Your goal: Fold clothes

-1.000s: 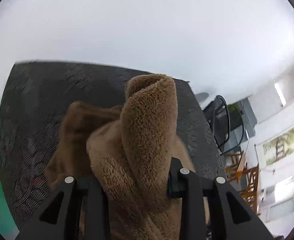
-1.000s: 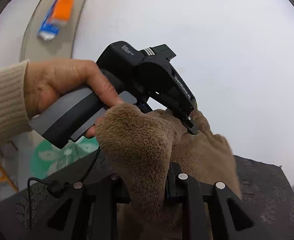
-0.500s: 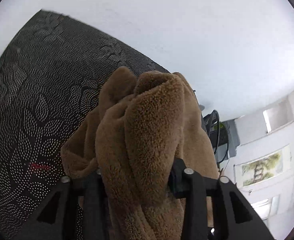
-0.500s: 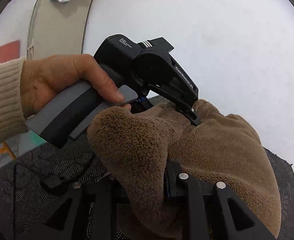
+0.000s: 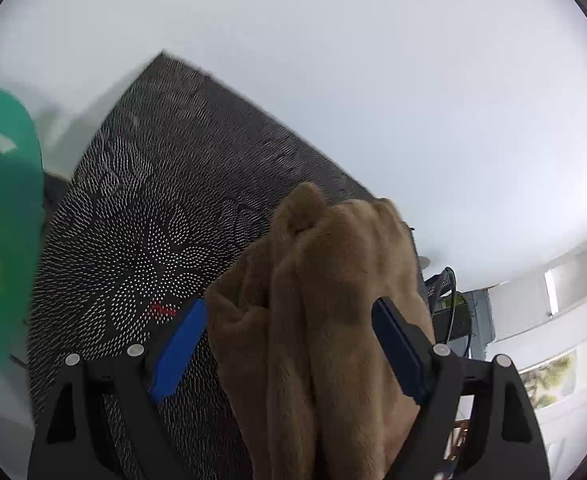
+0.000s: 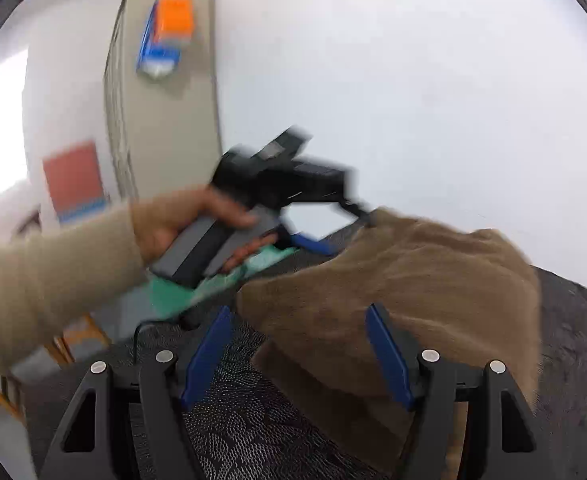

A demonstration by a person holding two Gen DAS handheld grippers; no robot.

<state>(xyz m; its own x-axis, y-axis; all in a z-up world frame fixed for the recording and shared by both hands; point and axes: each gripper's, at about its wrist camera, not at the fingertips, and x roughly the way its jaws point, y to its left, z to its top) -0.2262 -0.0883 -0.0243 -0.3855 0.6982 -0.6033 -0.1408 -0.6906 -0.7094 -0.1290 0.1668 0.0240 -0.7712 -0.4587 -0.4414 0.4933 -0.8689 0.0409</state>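
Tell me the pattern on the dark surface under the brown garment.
Black mat with swirling rows of small white dots, clearest in the left wrist view.

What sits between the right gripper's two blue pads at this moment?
The brown fleece cloth lies between the opening right gripper, with dark patterned mat beside the left pad; right wrist view.
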